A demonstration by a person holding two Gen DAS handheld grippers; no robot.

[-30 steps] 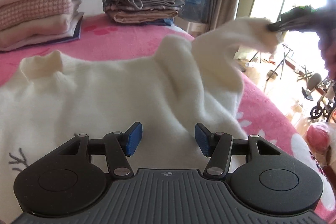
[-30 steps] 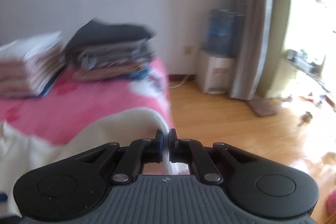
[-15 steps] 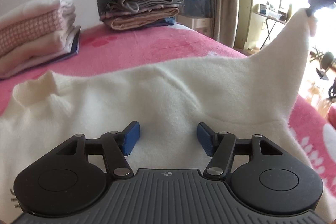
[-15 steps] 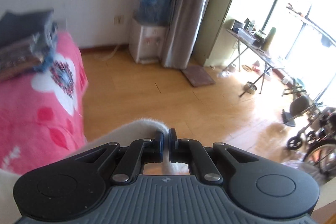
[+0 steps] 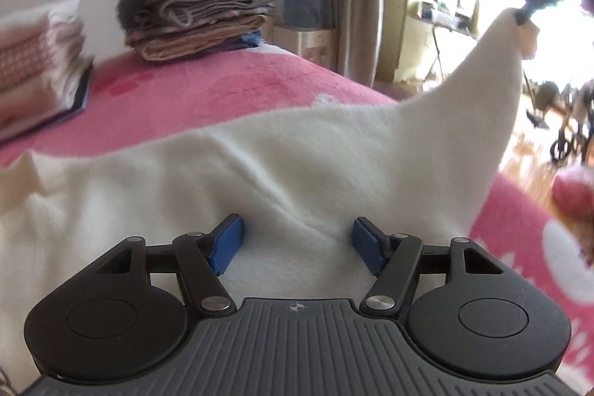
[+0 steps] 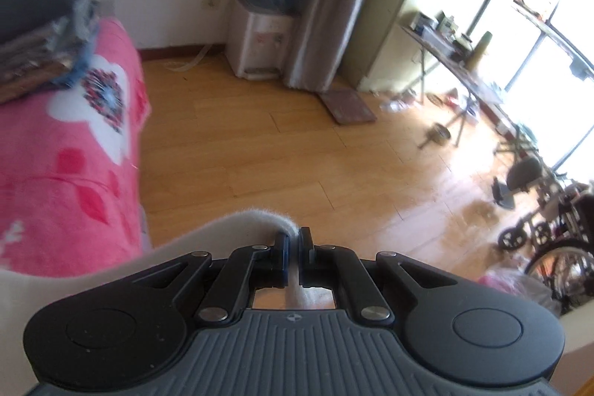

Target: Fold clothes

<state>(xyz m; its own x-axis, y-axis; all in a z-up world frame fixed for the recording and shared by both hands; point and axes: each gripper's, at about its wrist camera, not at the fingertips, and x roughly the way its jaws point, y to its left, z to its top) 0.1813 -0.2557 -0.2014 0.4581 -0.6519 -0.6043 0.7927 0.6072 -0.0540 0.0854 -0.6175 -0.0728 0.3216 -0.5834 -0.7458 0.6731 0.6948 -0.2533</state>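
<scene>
Across the bed point(image 5: 222, 95), under its pink blanket, a cream sweater point(image 5: 230, 180) lies spread flat, body down and collar toward the left of the left wrist view. Two stacks of folded clothes point(image 5: 196, 13) sit well apart from it at the far edge by the wall. One sleeve point(image 5: 479, 106) is lifted clear of the mattress and stretched out past the bed's side, over open wooden floor point(image 6: 297, 151). The right hand-held gripper point(image 6: 293, 244) is pressed together on the sleeve's cuff. The left hand-held gripper point(image 5: 297, 240) hovers low over the sweater's body; its jaws have just been widening and stand spread, with only flat knit below them, nothing pinched. Judged step: sleeve straightening before the fold. The next move likely calls for carrying the cuff inward across the chest. Room toward the stacks is ample; the near bed edge is the limit.
</scene>
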